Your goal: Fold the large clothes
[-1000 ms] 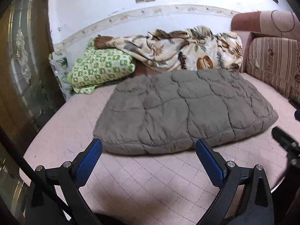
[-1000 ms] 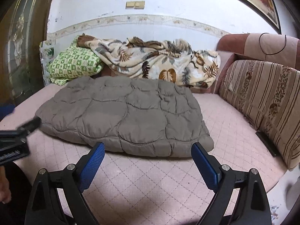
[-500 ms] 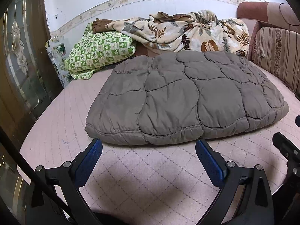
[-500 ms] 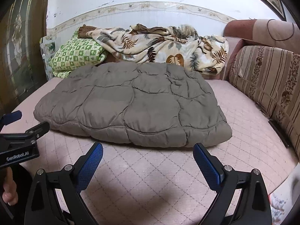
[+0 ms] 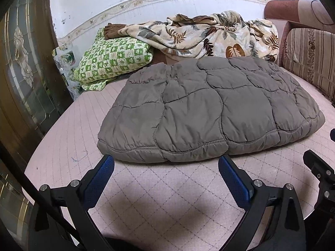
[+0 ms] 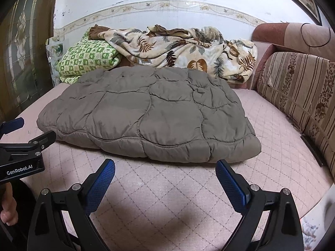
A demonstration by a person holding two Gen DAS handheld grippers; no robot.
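A green checked pillow (image 5: 114, 59) and leaf-print fleece blanket (image 5: 209, 36) line the white wall at frame top. The grey-brown quilted puffer garment (image 5: 209, 108) lies folded mid-frame on the pink quilted mattress (image 5: 167, 198). Left gripper (image 5: 166, 175) and right gripper (image 6: 165, 177) gape wide, empty, just short of its hem.

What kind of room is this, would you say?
Most likely a lived-in room at home used for sleeping or lounging: a pink quilted mattress, a leaf-print blanket beside a green checked pillow, and a striped sofa back.

Two low views, shared jacket (image 5: 209, 110)
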